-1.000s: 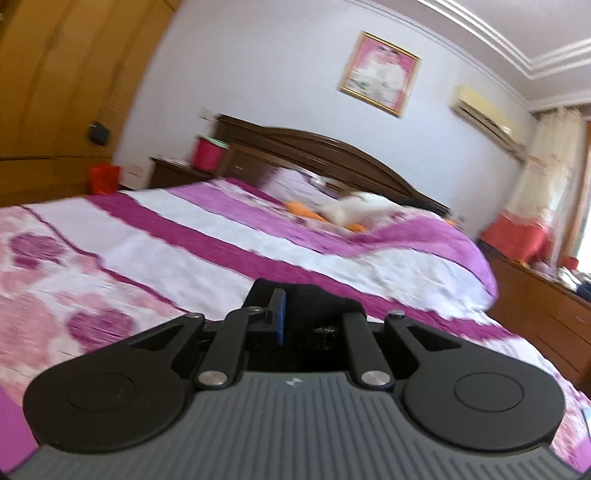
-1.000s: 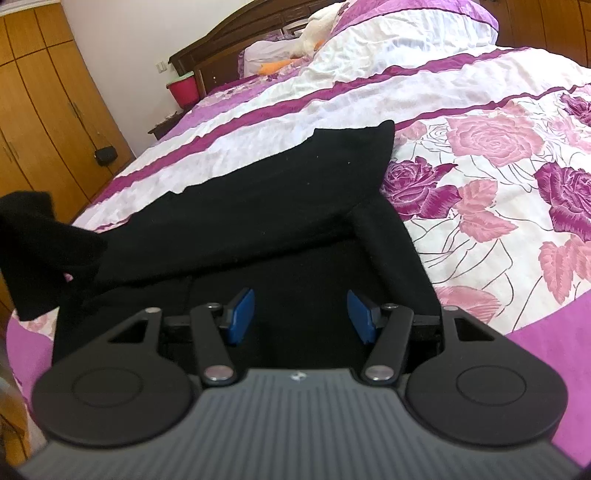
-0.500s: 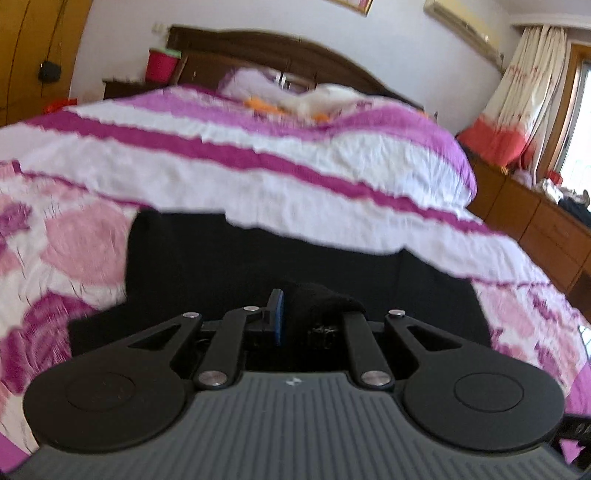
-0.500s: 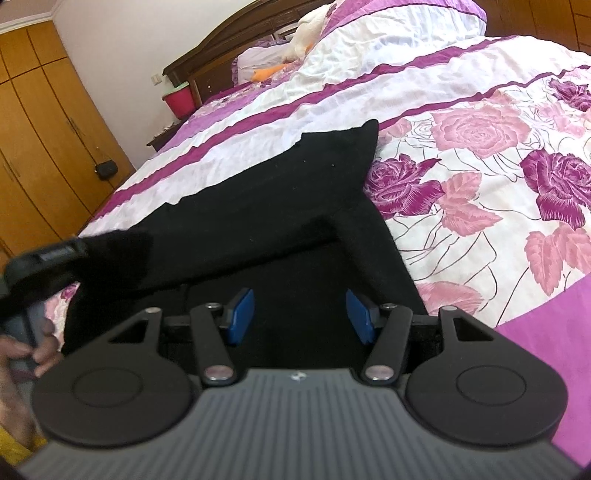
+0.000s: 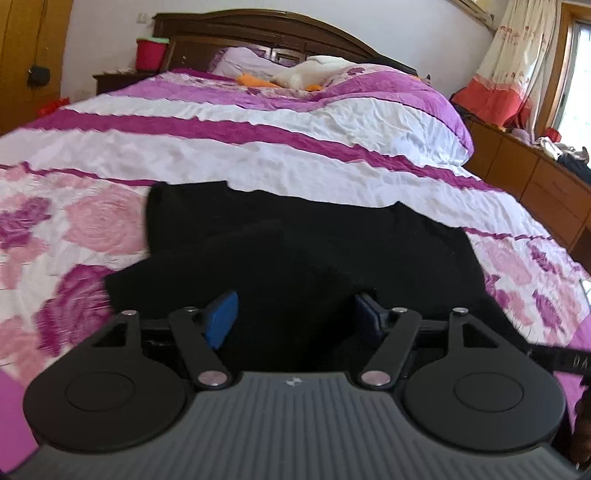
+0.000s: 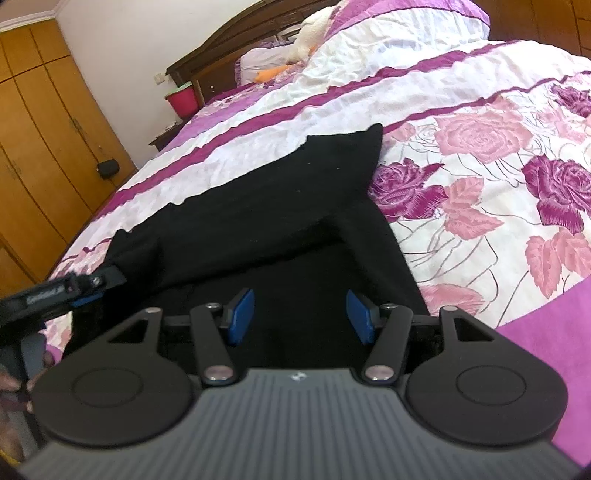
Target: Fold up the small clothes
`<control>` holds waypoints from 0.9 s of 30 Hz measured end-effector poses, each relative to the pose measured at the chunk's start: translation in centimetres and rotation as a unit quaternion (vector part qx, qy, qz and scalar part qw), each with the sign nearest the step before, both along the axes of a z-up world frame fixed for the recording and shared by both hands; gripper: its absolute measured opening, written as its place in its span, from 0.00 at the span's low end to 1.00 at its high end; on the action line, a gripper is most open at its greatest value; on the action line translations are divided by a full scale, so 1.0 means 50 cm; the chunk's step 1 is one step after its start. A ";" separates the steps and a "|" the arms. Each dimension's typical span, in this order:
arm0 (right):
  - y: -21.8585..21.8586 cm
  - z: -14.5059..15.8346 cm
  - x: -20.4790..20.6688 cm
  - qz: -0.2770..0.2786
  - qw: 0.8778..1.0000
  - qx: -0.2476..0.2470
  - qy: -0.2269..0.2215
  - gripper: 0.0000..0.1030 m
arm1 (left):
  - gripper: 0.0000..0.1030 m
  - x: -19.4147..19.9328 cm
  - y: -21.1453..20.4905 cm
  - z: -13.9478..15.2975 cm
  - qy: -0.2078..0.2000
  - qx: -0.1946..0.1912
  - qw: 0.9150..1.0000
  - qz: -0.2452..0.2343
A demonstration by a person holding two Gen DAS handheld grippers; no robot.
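A black garment [image 5: 295, 236] lies spread on the floral bedspread [image 5: 92, 221]; it fills the middle of the right wrist view [image 6: 258, 206]. My left gripper [image 5: 293, 317] hovers low over the garment's near part. Its jaws are opening, and its blue pads [image 5: 221, 319] stand apart with black cloth under and between them, not pressed. From the right wrist view it reaches in at the left edge [image 6: 85, 284], over the garment's left side. My right gripper [image 6: 300, 317] is open above the garment's near edge and holds nothing.
A white and orange plush toy [image 5: 306, 74] lies by the pillows at the dark headboard [image 5: 258, 26]. A red bucket [image 5: 151, 51] stands on the nightstand. Wooden wardrobes [image 6: 44, 122] are on the left, a dresser [image 5: 535, 181] on the right. A person's hand [image 6: 14, 384] shows at lower left.
My left gripper came down over the garment while shut on a piece of black cloth, then opened and let it go. The right gripper stayed where it was.
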State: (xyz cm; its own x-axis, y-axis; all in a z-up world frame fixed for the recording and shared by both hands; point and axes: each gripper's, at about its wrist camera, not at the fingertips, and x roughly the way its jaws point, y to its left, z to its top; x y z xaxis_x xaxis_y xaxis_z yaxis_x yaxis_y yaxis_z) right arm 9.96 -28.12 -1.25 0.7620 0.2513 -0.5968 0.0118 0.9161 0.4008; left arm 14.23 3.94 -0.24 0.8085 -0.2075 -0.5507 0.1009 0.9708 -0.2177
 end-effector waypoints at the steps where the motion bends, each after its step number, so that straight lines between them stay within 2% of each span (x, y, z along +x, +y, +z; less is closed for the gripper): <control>1: 0.005 0.003 -0.001 0.004 1.000 -0.002 -0.001 0.57 | 0.72 -0.011 0.007 0.002 0.001 0.006 1.000 0.010; 6: 0.030 0.030 -0.003 0.029 0.999 0.014 -0.012 0.57 | 0.72 -0.054 0.050 0.017 0.002 0.018 0.999 0.041; 9: 0.058 0.051 -0.003 0.047 0.999 0.001 -0.026 0.57 | 0.73 -0.080 0.078 0.027 -0.007 0.022 0.998 0.059; 16: 0.143 0.073 0.020 0.105 0.994 -0.020 -0.038 0.57 | 0.73 -0.115 0.132 0.016 -0.004 0.068 0.991 0.116; 27: 0.313 0.078 0.044 0.221 0.972 -0.063 -0.042 0.57 | 0.74 -0.128 0.171 -0.013 0.029 0.091 0.985 0.146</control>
State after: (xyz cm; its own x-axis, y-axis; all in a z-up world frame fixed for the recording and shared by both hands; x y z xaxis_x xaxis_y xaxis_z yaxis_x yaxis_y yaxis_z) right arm 12.15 -12.45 2.67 0.6440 0.4946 -0.5836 -0.4220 0.8660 0.2683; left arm 7.81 12.50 -0.89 0.7851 0.1361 -0.6042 -0.1965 0.9799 -0.0346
